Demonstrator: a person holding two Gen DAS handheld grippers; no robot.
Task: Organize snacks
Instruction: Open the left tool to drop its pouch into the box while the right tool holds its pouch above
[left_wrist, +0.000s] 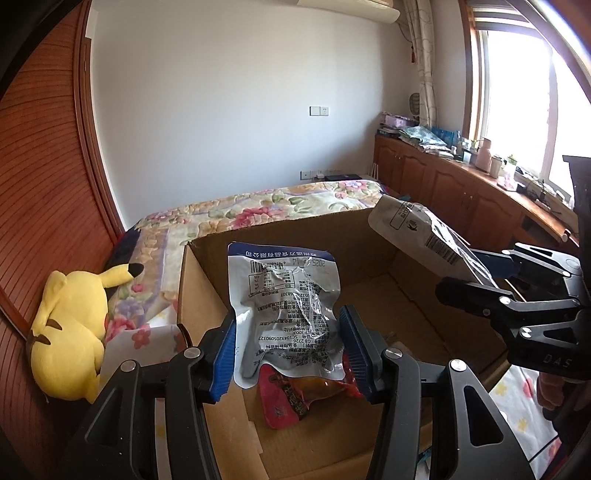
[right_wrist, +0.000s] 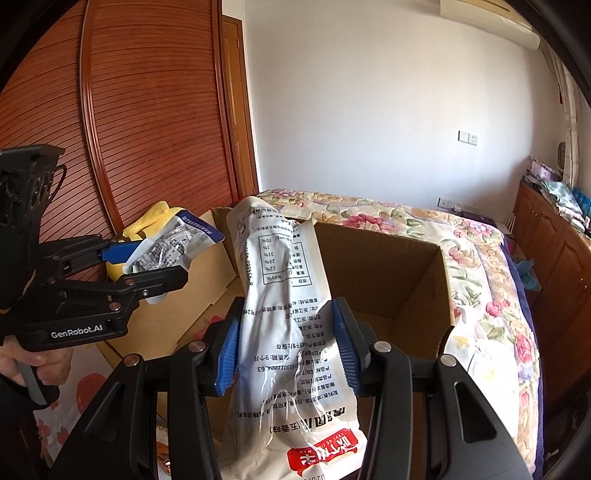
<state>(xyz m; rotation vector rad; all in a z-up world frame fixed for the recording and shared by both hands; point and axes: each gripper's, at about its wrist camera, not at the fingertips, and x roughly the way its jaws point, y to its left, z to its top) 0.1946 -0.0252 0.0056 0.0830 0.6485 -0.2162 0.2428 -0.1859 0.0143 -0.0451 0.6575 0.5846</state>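
Silver foil pouch pinched between the blue pads of the left gripper, held above the open box. Long axis runs 6 to 12 o'clock in the left view, blue-edged end toward 12. White pouch clamped by the right gripper, also over the box; long axis 6 to 12, tilted slightly toward 11, red-labelled end at 6. One red packet already lies on the box floor. Judged early: two pouches in hand not yet dropped. Yellow plush at 9 o'clock of the box, on the bed.
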